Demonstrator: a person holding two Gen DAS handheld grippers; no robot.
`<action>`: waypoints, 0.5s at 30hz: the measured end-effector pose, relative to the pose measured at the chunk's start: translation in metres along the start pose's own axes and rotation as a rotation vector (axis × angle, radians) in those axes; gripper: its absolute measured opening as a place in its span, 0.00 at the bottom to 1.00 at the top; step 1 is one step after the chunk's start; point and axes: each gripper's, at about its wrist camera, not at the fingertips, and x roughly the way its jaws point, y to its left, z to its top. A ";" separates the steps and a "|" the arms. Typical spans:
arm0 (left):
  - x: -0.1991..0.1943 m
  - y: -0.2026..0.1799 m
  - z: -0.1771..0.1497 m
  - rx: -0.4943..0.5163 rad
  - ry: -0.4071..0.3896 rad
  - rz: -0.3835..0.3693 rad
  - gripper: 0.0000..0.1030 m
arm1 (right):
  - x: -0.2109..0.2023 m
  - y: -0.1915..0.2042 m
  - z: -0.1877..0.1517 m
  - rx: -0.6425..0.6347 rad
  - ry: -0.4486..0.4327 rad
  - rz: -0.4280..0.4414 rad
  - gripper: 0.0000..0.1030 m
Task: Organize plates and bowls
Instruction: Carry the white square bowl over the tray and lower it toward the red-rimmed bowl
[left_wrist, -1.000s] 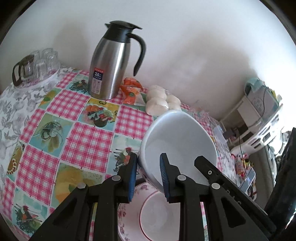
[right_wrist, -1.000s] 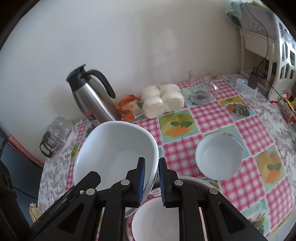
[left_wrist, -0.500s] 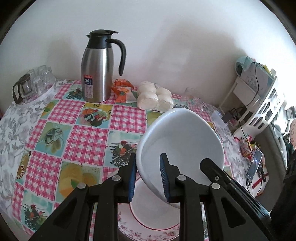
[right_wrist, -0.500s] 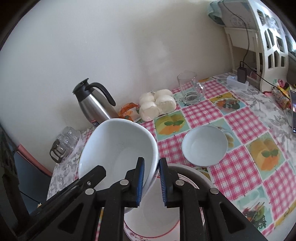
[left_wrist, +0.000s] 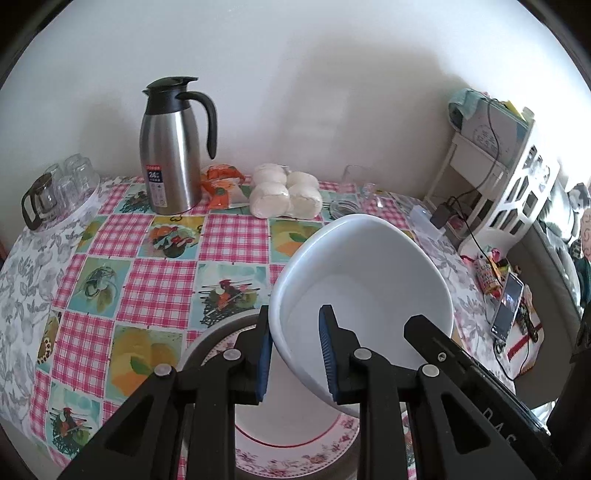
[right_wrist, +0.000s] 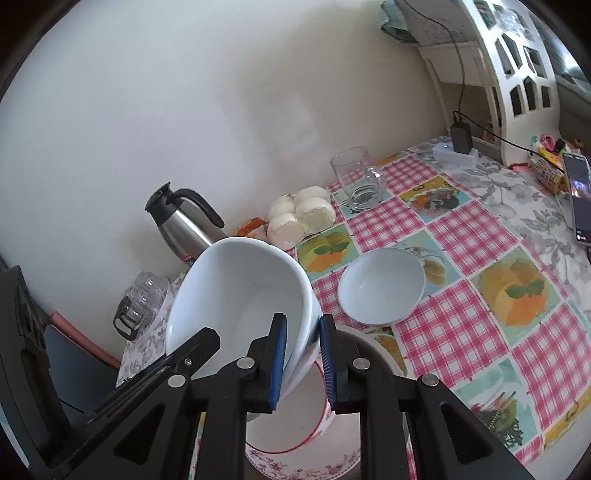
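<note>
Both grippers hold one large white bowl (left_wrist: 364, 280) by opposite rims, lifted and tilted above a floral-rimmed plate (left_wrist: 295, 448). My left gripper (left_wrist: 295, 354) is shut on the bowl's left rim. My right gripper (right_wrist: 301, 360) is shut on the bowl's (right_wrist: 240, 295) right rim. The floral plate (right_wrist: 306, 446) rests on a grey plate (right_wrist: 373, 347) below. A small white bowl (right_wrist: 380, 284) sits on the checked tablecloth to the right.
A steel thermos (left_wrist: 171, 147), an orange packet (left_wrist: 221, 184) and bagged white buns (left_wrist: 284, 192) stand by the wall. Glass cups (left_wrist: 70, 181) sit at far left, a glass mug (right_wrist: 356, 184) at the back. A white shelf (left_wrist: 517, 184) and a phone (right_wrist: 578, 195) lie right.
Both grippers have risen and drawn back with the large bowl, lifting it higher above the floral plate. More of the table shows in both views.
</note>
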 end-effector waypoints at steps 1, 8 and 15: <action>-0.001 -0.003 -0.001 0.006 -0.001 -0.001 0.24 | -0.002 -0.002 0.000 0.005 -0.003 0.001 0.20; -0.007 -0.015 -0.009 0.029 0.002 -0.004 0.24 | -0.012 -0.012 -0.007 0.006 0.000 -0.015 0.21; -0.006 -0.010 -0.017 0.006 0.039 -0.006 0.24 | -0.013 -0.014 -0.013 0.006 0.020 -0.015 0.22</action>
